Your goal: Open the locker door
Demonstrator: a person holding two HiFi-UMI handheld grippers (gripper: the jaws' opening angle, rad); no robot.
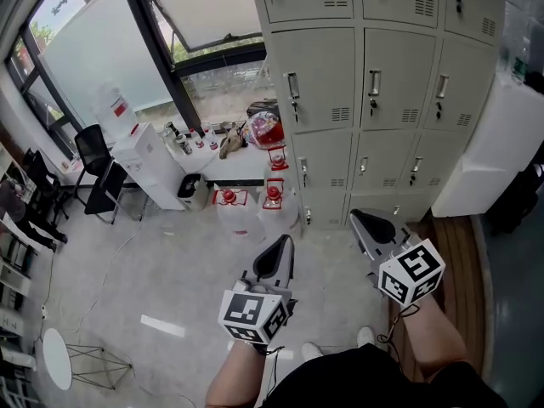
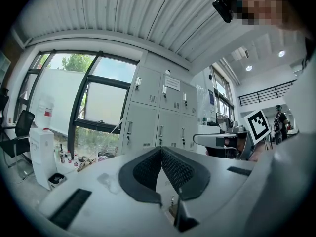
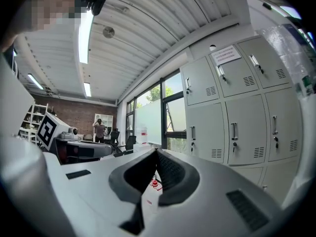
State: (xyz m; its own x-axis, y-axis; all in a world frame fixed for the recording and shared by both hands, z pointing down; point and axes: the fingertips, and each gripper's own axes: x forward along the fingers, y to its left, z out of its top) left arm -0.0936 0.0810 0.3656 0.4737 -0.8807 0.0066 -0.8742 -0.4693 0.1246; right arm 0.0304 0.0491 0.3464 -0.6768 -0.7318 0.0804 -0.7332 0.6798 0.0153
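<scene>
Both sets of jaws were together, nothing held. The locker bank [image 1: 399,24] stood ahead, well apart. The right gripper [image 1: 367,221] was nearer it than the left gripper [image 1: 280,249]. Door handles [image 1: 374,83] ran vertical.

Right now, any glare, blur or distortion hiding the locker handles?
Head view: even daylight, lockers sharp, handles legible. Left gripper view: heavy fisheye, window bright, lockers small but clear. Right gripper view: fisheye bows the lockers, ceiling light blown out, handles readable.
</scene>
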